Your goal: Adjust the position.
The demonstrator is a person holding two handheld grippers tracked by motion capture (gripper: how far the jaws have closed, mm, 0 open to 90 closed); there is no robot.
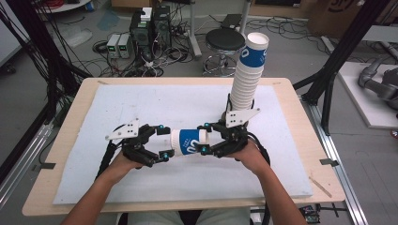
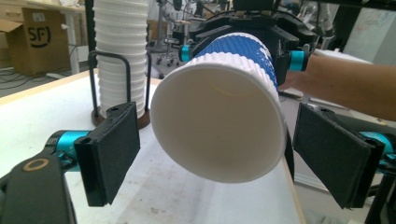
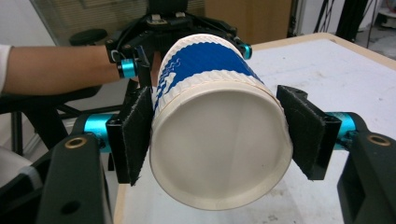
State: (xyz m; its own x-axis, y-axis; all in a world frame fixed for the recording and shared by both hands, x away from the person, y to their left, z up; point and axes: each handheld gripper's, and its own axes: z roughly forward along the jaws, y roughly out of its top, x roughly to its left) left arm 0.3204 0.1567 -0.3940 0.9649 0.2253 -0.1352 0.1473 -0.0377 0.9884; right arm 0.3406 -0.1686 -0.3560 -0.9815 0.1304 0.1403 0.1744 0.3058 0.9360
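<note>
A blue-and-white paper cup lies on its side in the air above the white mat, between both grippers. My right gripper is shut on its base end; in the right gripper view both pads press the cup's sides, its bottom facing the camera. My left gripper is open around the mouth end. In the left gripper view its pads stand apart from the cup on either side, with gaps showing.
A tall stack of the same cups stands in a black wire holder at the back right of the white mat, just behind my right hand. The wooden table edges the mat. A stool and cables sit beyond.
</note>
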